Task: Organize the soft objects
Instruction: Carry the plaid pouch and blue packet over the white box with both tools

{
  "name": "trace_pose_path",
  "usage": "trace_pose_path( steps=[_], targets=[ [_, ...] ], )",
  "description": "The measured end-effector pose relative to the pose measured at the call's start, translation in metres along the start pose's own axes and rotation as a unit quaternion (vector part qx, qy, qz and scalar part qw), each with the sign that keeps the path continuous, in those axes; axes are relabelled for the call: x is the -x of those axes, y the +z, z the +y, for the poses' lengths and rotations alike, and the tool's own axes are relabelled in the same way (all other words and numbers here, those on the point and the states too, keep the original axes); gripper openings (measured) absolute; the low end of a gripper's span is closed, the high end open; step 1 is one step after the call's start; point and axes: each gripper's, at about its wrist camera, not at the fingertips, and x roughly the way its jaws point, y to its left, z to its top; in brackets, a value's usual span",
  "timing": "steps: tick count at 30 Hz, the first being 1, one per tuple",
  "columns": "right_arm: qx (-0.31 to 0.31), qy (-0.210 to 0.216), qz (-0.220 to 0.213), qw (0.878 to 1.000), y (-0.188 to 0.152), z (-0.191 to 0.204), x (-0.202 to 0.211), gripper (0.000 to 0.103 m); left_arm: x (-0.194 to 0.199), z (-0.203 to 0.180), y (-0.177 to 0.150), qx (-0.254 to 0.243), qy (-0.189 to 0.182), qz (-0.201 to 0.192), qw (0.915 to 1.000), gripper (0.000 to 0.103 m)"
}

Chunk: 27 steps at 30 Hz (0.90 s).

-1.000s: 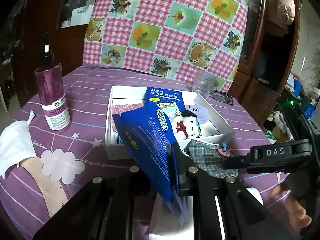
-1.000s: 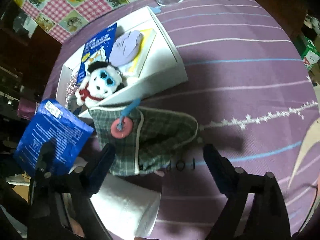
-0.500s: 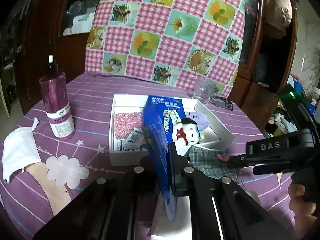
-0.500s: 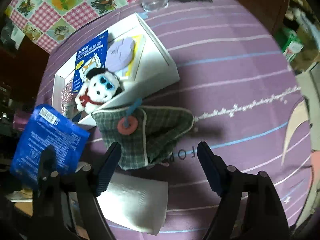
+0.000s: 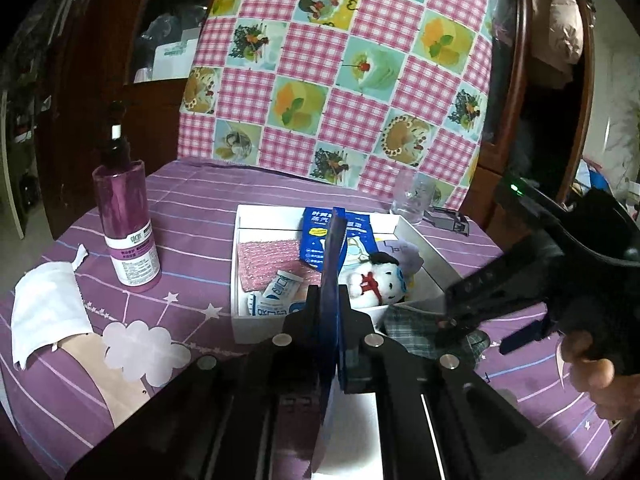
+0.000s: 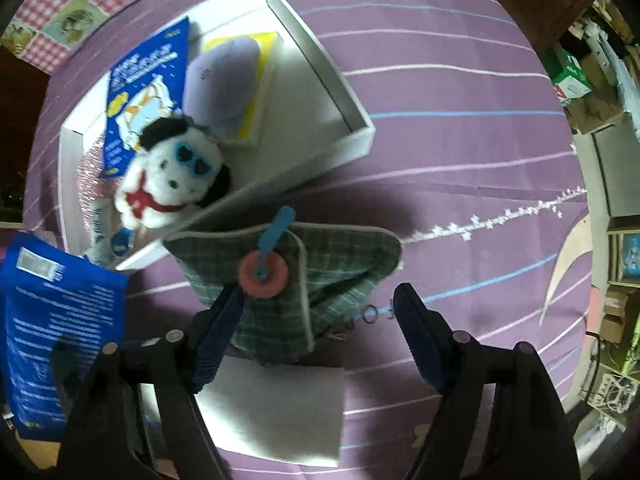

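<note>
The left hand-held gripper [image 5: 330, 300] is clamped on a blue foil packet [image 5: 331, 264], held edge-on above the worktop's [image 5: 192, 216] near edge. The right hand-held gripper [image 6: 320, 308], fingers spread and gripping nothing, points down over a green plaid cloth pouch [image 6: 320, 276] just beside a white box [image 6: 344, 92]. Inside the box lie a plush dog [image 6: 172, 176], another blue packet [image 6: 140, 76] and a lilac pad [image 6: 224, 76].

Two blue packets [image 5: 335, 258] [image 5: 320, 240], one white box [image 5: 256, 326], one plush dog [image 5: 378, 280], one plaid cloth [image 6: 320, 280], one purple bottle [image 5: 126, 224], one glass [image 5: 412, 200].
</note>
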Motion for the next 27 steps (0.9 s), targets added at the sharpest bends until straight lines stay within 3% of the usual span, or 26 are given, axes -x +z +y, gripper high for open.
trace_pose_path(
  steps=[4,10,13,15,16,18,22,25,27],
  targets=[
    [0.001,0.019,0.040,0.999,-0.016,-0.031,0.010,0.076,-0.001,0.002,0.000,0.006,-0.001,0.003,1.0000,0.005],
    [-0.068,0.012,-0.012,0.998,-0.046,-0.102,0.085,0.076,-0.002,0.002,0.000,0.010,-0.006,0.007,0.9999,0.005],
    [-0.086,-0.043,-0.008,0.995,-0.037,-0.106,0.108,0.077,-0.002,0.002,-0.001,0.013,-0.008,0.012,0.9998,0.005],
    [-0.066,-0.095,0.016,0.993,-0.025,-0.097,0.108,0.077,-0.003,0.002,-0.001,0.015,-0.010,0.013,0.9997,0.005],
    [-0.057,-0.098,0.018,0.993,-0.017,-0.089,0.110,0.077,-0.003,0.002,-0.001,0.015,-0.009,0.013,0.9998,0.005],
    [-0.044,-0.072,0.019,0.996,-0.003,-0.072,0.112,0.077,-0.002,0.002,-0.001,0.016,-0.010,0.012,0.9997,0.005],
    [0.005,0.046,0.016,0.999,0.011,-0.037,0.098,0.077,-0.002,0.002,-0.002,0.016,-0.007,0.013,0.9998,0.005],
    [0.004,0.051,-0.025,0.998,0.002,-0.033,0.081,0.077,-0.002,0.003,-0.001,0.020,-0.007,0.011,0.9997,0.005],
    [0.001,0.062,-0.031,0.998,-0.006,-0.031,0.063,0.077,-0.001,0.002,0.000,0.014,0.001,0.007,0.9999,0.005]
  ],
)
